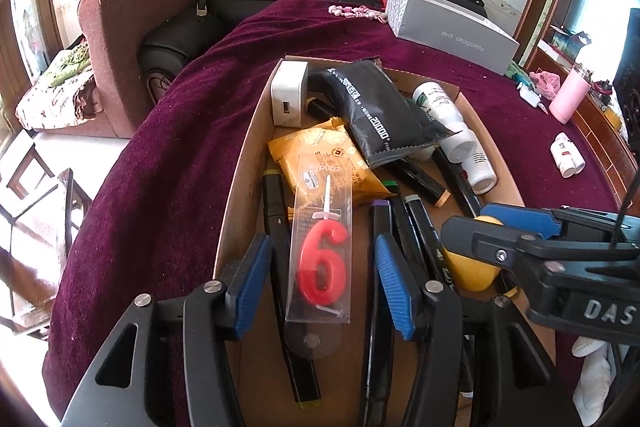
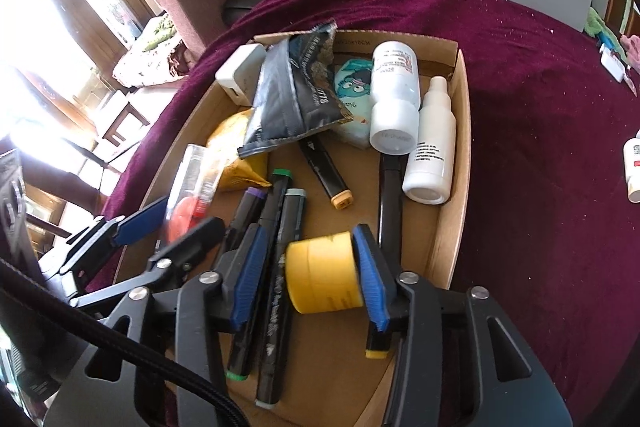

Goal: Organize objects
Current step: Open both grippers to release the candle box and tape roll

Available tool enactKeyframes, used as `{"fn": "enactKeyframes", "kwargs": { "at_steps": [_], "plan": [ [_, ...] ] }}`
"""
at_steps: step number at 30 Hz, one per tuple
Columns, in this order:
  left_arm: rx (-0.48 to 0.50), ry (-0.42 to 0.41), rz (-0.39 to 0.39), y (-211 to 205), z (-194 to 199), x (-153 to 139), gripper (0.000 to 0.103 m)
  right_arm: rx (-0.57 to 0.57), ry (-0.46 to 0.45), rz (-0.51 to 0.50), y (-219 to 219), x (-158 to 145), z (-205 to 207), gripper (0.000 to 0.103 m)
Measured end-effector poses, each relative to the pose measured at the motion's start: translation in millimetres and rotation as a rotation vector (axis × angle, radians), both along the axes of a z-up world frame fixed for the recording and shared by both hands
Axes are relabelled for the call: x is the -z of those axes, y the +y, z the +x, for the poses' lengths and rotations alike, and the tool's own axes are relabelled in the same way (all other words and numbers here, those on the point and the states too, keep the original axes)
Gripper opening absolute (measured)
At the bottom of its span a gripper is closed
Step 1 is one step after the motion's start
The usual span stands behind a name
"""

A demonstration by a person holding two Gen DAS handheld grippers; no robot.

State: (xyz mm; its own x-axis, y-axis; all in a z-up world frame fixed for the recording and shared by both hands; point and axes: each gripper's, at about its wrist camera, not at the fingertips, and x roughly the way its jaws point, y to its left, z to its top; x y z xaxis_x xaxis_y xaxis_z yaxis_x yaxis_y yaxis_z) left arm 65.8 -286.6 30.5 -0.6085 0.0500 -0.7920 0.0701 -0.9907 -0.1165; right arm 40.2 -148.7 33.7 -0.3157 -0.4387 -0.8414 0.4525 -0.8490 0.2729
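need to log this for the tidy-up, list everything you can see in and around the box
cardboard box: 1, brown, on purple cloth
number 6 candle: 1, red in clear pack, between left jaws
yellow tub: 1, between right jaws
markers: several, black, box floor
white bottles: 2, box right side
black pouch: 1, box middle
yellow snack pack: 1, under pouch
white adapter: 1, box far left corner
grey box: 1, far on cloth
pink cup: 1, right shelf
left gripper: open
right gripper: open
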Motion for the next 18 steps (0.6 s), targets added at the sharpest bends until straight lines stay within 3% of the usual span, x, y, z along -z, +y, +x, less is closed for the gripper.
{"fn": "enactKeyframes", "kwargs": {
  "at_steps": [5,9,18],
  "plan": [
    [0.000,0.006,-0.013,5.4,6.2,-6.9,0.057,-0.015,0.017,-0.028,3.3,-8.8,10.6,0.052],
    [-0.003,0.011,-0.035,12.5,13.5,-14.3,0.057,-0.015,0.021,-0.056,11.2,-13.2,18.0,0.052],
    [0.034,0.065,-0.095,47.4,33.0,-44.1,0.069,0.031,0.042,-0.119,51.7,-27.3,36.2,0.057]
  ]
}}
